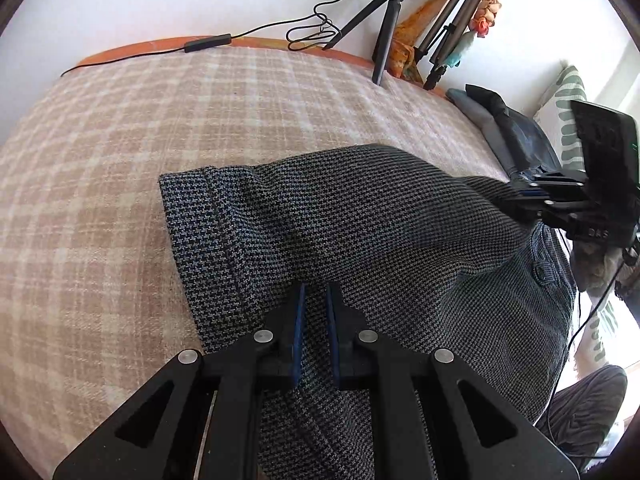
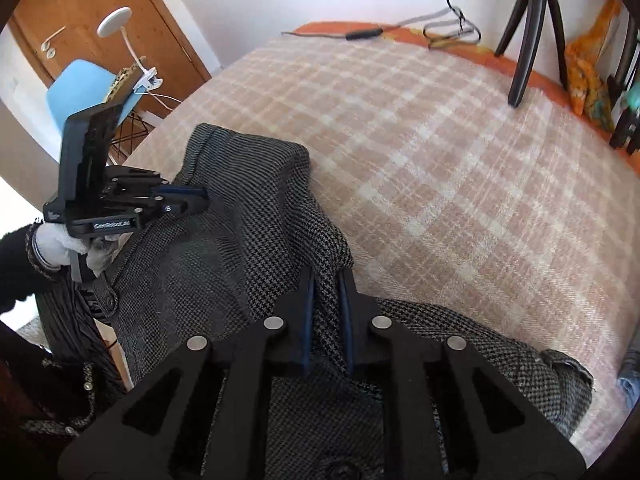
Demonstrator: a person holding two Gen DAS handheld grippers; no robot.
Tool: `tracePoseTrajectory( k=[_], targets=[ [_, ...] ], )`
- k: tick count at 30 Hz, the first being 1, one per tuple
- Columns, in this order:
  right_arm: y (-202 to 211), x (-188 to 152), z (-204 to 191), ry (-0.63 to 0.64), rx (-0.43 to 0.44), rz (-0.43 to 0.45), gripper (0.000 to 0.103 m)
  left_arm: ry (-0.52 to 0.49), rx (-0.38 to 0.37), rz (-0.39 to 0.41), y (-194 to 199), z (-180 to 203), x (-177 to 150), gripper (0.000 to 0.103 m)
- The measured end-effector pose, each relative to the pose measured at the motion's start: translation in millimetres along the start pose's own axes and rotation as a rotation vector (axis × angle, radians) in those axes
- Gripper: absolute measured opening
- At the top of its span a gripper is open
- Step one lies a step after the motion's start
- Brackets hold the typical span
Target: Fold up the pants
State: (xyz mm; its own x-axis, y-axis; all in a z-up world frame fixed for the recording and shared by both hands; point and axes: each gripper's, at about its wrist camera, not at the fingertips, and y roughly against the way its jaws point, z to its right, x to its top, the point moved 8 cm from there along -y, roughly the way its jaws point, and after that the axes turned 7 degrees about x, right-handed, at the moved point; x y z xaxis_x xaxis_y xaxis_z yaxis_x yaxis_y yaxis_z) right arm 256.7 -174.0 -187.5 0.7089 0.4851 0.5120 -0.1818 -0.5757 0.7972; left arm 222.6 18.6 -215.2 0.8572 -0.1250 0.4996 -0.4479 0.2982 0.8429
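The pants [image 1: 360, 232] lay on the bed, on top of a checked blanket [image 1: 160, 120]. They were dark with tiny checks. The left tool [image 1: 316, 312] had its 2 fingers nearly together, with a bunch of the pants cloth pinched between them. The right tool [image 2: 326, 300] was the same, narrow and holding a raised fold of the cloth.

In the left view, 1 leg end with its hem [image 1: 188, 200] lay flat and neat on the blanket. The cloth was pulled up in a hump between the 2 tools, so it was lifted and not lying down there. A button [image 1: 538, 271] showed near the top of the pants, close to the bed's edge.

I think the folding was only partly done. The pants looked doubled over in places, but they were still bumpy and loose. The held cloth had yet to be laid down and made flat, and more folds were probably needed.

A tripod [image 1: 384, 20] stood at the far side of the bed.
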Motion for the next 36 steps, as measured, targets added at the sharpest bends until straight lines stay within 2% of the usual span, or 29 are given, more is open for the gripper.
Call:
tracePoseTrajectory(
  k=[3,4,7,9,11,13,14,17,21,23,26,30,33,36],
  targets=[
    [30,6,-20,0.139,-0.162,0.116,0.007,0.01,-0.002,0.004,1,0,-1,0.009],
    [26,6,-14,0.158,-0.233,0.103,0.006,0.01,0.001,0.005,1,1,-2,0.009],
    [-4,1,18,0.131,-0.353,-0.007,0.006,0.009,0.011,0.0,1,2,0,0.009],
    [-11,3,34,0.086,-0.38,-0.03,0.012,0.022,0.008,-0.002,2,1,1,0.009],
    [1,13,37,0.037,-0.37,0.023,0.019,0.032,0.008,0.006,5,-2,2,0.009],
    [14,23,25,0.029,-0.338,0.084,0.019,0.051,0.006,0.012,8,-6,5,0.009],
    [15,27,14,0.031,-0.29,0.095,0.019,0.066,0.005,0.019,11,-9,7,0.009],
    [0,37,-11,0.034,-0.188,0.075,0.019,0.066,0.056,0.049,18,-21,14,0.009],
    [-39,53,-19,-0.004,-0.092,0.039,0.019,0.092,0.058,0.037,17,-28,11,0.009],
    [-58,56,-16,-0.03,-0.08,0.0,0.019,0.065,0.077,0.04,18,-26,11,0.009],
    [-84,50,1,-0.058,-0.139,-0.069,0.019,0.064,0.089,0.04,20,-27,11,0.009],
    [-77,49,11,-0.117,-0.127,-0.032,0.02,0.073,0.101,0.054,25,-32,12,0.009],
    [-45,46,9,-0.185,-0.114,0.042,0.025,0.072,0.102,0.075,32,-30,14,0.01],
    [0,32,7,-0.253,-0.133,0.143,0.041,0.065,0.093,0.094,40,-24,16,0.019]
  ],
)
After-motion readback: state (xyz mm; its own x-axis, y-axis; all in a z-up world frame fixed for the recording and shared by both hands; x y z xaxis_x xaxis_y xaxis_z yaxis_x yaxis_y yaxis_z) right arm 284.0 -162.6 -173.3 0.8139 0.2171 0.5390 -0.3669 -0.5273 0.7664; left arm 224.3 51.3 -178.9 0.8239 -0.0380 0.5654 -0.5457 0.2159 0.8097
